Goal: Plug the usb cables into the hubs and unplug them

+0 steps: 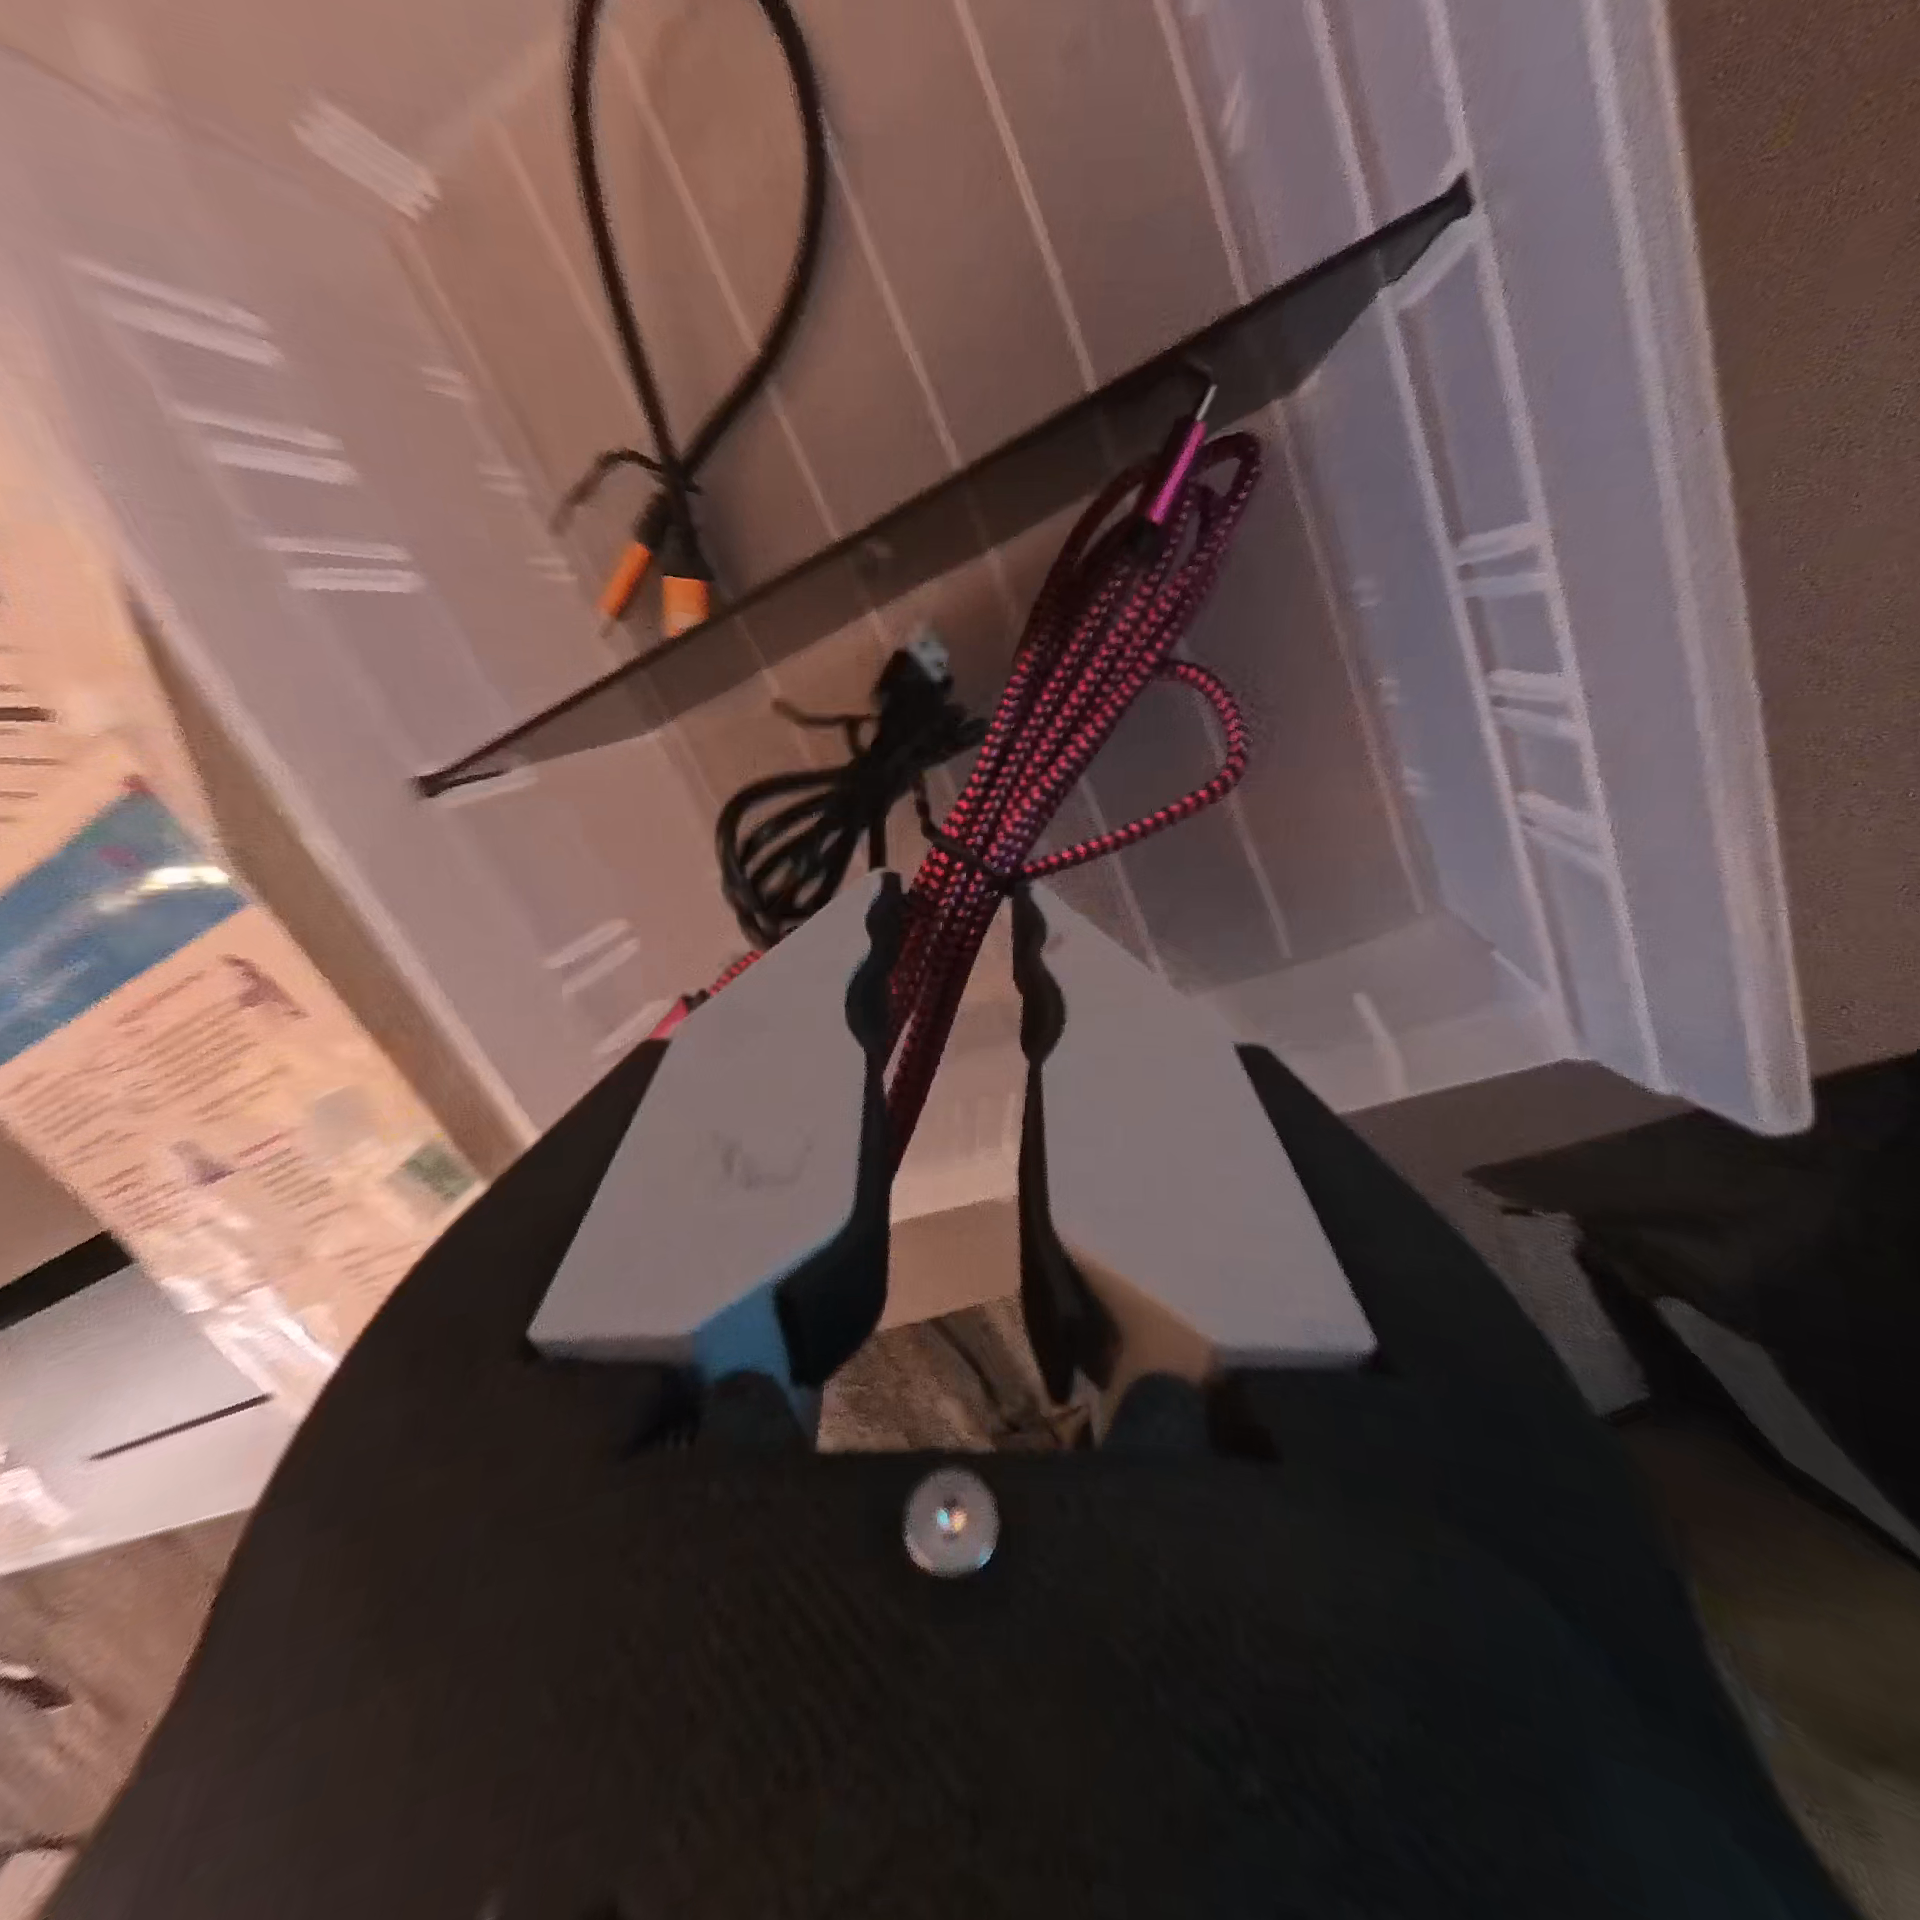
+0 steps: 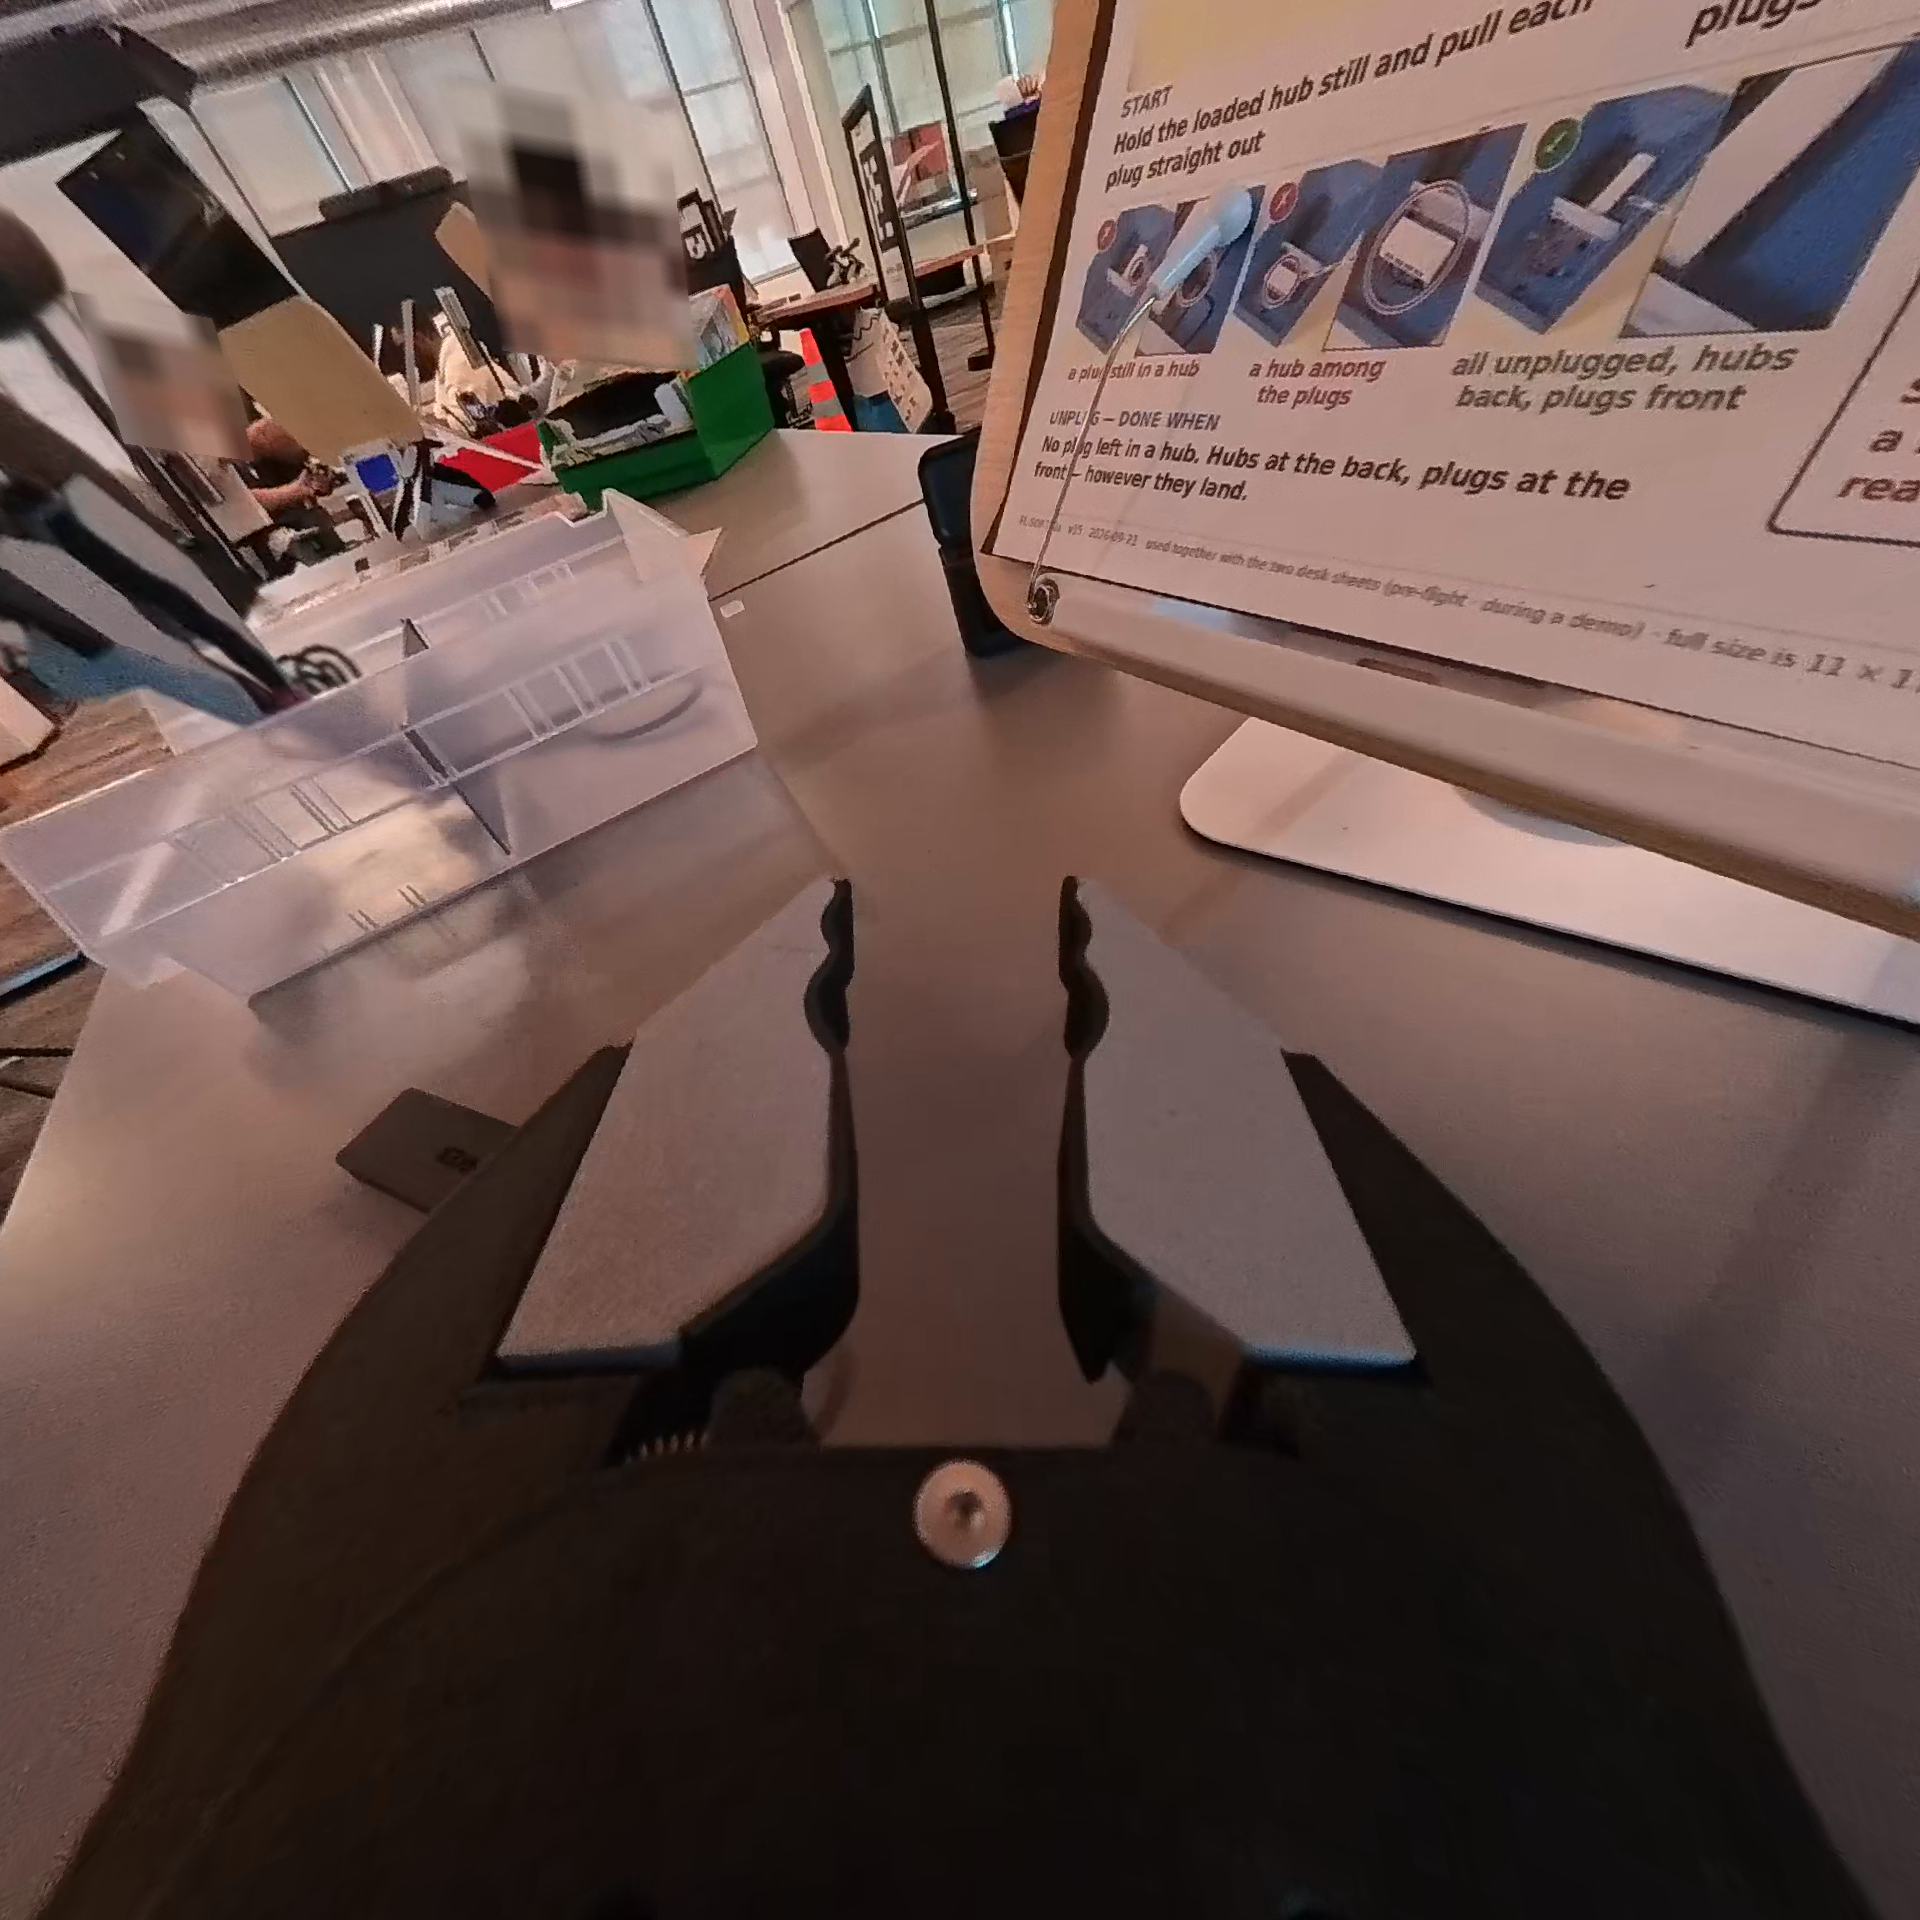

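The red-and-black braided cable [image 1: 997, 821], bundled and tied with a thin black band, is hanging between the fingers of the left claw [image 1: 951, 899], which is clenching on the bundle just below the tie. Its loops are fanning out above the fingertips, and its magenta plug [image 1: 1174, 473] is pointing up toward the dark divider [image 1: 1039, 499] that is crossing the clear plastic bin [image 1: 1558, 623]. Whether the plug tip is touching the divider cannot be told through the blur. Just left of the bundle, a black cable [image 1: 831, 821] is lying coiled in the same compartment of the bin, its silver plug end angled upward. On the far side of the divider, a dark cable with two orange plugs [image 1: 655, 582] is lying in a long loop.

In the right wrist view, the right claw [image 2: 956, 899] is hovering released over the grey counter [image 2: 1455, 1143], nothing between its fingers. A flat grey slab [image 2: 421, 1143] is lying on the counter just beside the left finger, partly hidden by it. The clear bin [image 2: 395, 790] is sitting farther off to the left. To the right, an instruction sheet [image 2: 1455, 312] is standing on a white base [image 2: 1351, 831], with a dark block [image 2: 961, 561] behind its edge. Beyond the counter, a green box [image 2: 675, 436] and blurred patches are showing.
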`<state>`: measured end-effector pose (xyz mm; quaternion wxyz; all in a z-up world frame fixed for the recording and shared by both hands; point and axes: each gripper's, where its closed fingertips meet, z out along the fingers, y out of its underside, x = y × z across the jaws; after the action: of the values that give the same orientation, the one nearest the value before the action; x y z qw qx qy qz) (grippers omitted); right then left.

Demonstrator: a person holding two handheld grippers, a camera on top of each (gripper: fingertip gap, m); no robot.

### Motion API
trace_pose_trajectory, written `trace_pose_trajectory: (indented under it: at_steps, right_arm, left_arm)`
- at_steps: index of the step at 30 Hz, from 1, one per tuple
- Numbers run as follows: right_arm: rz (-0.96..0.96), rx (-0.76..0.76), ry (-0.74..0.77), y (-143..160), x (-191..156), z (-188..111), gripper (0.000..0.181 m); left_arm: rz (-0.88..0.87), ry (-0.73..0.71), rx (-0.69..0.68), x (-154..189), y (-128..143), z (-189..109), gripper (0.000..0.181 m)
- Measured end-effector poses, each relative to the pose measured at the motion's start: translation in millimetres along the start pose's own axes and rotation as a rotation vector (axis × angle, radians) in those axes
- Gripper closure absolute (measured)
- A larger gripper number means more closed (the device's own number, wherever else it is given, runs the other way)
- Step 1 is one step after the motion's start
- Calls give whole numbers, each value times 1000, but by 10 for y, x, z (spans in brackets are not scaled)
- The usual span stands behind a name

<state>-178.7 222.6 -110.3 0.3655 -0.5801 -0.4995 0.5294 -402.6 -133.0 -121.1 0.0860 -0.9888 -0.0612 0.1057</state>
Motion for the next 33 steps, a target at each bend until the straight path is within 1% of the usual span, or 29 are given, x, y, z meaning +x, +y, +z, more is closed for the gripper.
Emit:
trace_pose_trajectory:
  at_steps: [2, 4, 6, 10, 13, 16, 18, 20, 21, 22, 24, 26, 27, 29, 31, 32, 33]
  right_arm:
    - [-6, -4, -2, 6, -9, 2, 146]
    - [-8, -9, -3, 16, -12, 4, 147]
    - [-8, -9, -4, 17, -13, 1, 148]
    - [0, -3, -2, 6, 0, -17, 148]
    - [11, -1, -3, 9, 15, -20, 148]
    - [17, 2, -25, 2, -18, -18, 145]
    - [-1, 28, -120, -48, -186, -28, 133]
    - [-28, 68, -309, -133, -524, -89, 127]
    - [-42, 79, -397, -154, -686, -130, 124]
    - [-55, 79, -448, -159, -795, -157, 124]
    - [-82, 57, -494, -159, -915, -196, 123]
    - [-101, 48, -507, -215, -940, -258, 119]
    - [-117, 45, -483, -257, -899, -292, 118]
    - [-158, 63, -390, -382, -745, -395, 117]
    - [-183, 128, -309, -589, -585, -547, 115]
    - [-180, 161, -283, -696, -514, -623, 112]
    - [-168, 183, -249, -782, -422, -689, 116]
  left_arm:
    - [29, 7, 24, 43, -32, -125, 163]
    - [19, 87, 65, 185, -80, -223, 163]
    - [-29, 171, 136, 281, -174, -317, 165]
    - [-125, 270, 307, 292, -387, -533, 165]
    - [-140, 294, 404, 297, -521, -703, 165]
    - [-34, 252, 433, 382, -619, -797, 165]
    - [28, 201, 433, 455, -712, -825, 165]
    - [91, 188, 466, 614, -881, -880, 165]
    - [140, 181, 495, 732, -988, -917, 165]
    - [198, 177, 527, 875, -1102, -955, 165]
    - [331, 193, 609, 1262, -1342, -1016, 165]
    - [414, 245, 662, 1713, -1549, -979, 165]
    - [445, 267, 665, 1931, -1631, -911, 165]
    - [493, 267, 701, 2325, -1834, -751, 164]
    - [508, 267, 732, 2686, -2044, -571, 166]
    - [513, 311, 735, 2904, -2119, -488, 165]
    - [525, 387, 708, 3143, -2145, -399, 165]
